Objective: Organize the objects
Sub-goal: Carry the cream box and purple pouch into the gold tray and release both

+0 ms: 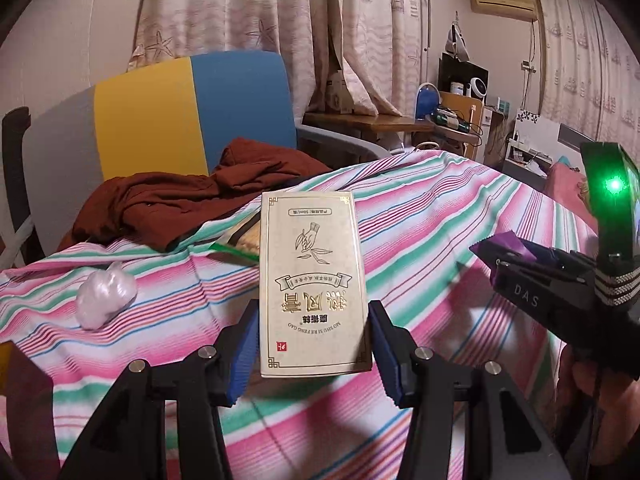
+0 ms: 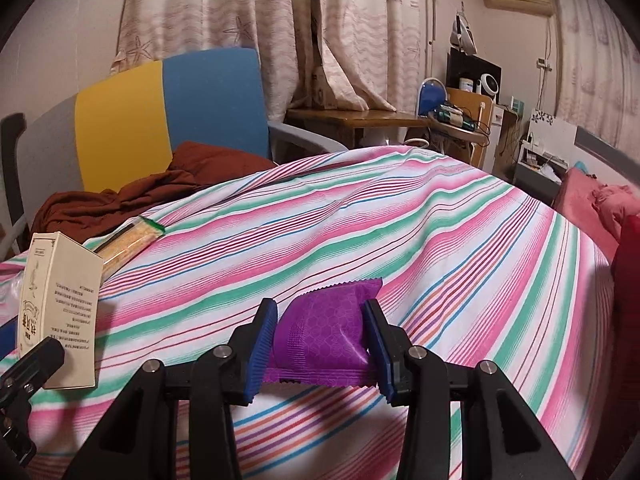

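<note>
My left gripper (image 1: 312, 320) is shut on a cream box with gold print (image 1: 312, 280) and holds it upright above the striped bedsheet (image 1: 440, 220). The box also shows at the left of the right wrist view (image 2: 60, 312). My right gripper (image 2: 320, 320) is shut on a purple packet (image 2: 328, 328) held over the sheet. The right gripper with the packet (image 1: 504, 246) also shows at the right of the left wrist view. A yellow packet with a green edge (image 2: 128, 240) lies on the sheet behind the box.
A crumpled white plastic bag (image 1: 106, 294) lies on the sheet at left. A brown garment (image 1: 180, 196) sits on a blue and yellow chair (image 1: 192, 112). A wooden table (image 2: 352, 116) and cluttered desk stand behind. Red bedding (image 2: 600, 208) is at right.
</note>
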`<state>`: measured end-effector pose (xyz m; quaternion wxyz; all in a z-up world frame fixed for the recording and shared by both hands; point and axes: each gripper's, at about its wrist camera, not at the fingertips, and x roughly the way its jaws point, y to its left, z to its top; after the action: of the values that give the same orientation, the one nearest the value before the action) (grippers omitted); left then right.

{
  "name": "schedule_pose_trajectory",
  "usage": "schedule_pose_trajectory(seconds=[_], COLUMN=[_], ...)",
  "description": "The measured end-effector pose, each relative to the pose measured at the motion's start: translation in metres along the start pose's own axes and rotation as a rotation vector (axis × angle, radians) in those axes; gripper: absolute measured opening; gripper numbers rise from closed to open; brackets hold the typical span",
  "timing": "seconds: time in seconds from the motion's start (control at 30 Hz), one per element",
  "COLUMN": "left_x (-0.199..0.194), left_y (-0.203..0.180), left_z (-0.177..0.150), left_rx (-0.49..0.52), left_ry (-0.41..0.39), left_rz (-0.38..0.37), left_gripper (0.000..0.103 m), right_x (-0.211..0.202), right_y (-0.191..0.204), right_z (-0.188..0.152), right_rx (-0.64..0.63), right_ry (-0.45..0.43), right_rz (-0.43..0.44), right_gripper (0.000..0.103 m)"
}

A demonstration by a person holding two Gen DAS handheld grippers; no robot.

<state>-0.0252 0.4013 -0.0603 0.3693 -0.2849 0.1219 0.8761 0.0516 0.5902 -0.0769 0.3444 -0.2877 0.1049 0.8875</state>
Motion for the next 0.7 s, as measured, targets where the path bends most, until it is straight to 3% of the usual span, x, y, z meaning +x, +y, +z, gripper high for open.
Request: schedule_pose_trajectory(seconds=[0.4, 0.7], left_x=[-0.029, -0.063], left_y=[0.009, 0.028], left_z=[-0.025, -0.046], left_rx=[-0.013, -0.056], left_ry=[0.006, 0.019], left_rz=[0.004, -0.014], left_gripper=[0.052, 0.052], right_x=[-0.031, -0.065], right_y=[0.029, 0.051], right_z=[-0.021, -0.037], right_rx=[-0.082, -0.100], right_ry=[-0.013, 0.025], right_rz=[0.028, 0.126], right_gripper=[0.045, 0.045])
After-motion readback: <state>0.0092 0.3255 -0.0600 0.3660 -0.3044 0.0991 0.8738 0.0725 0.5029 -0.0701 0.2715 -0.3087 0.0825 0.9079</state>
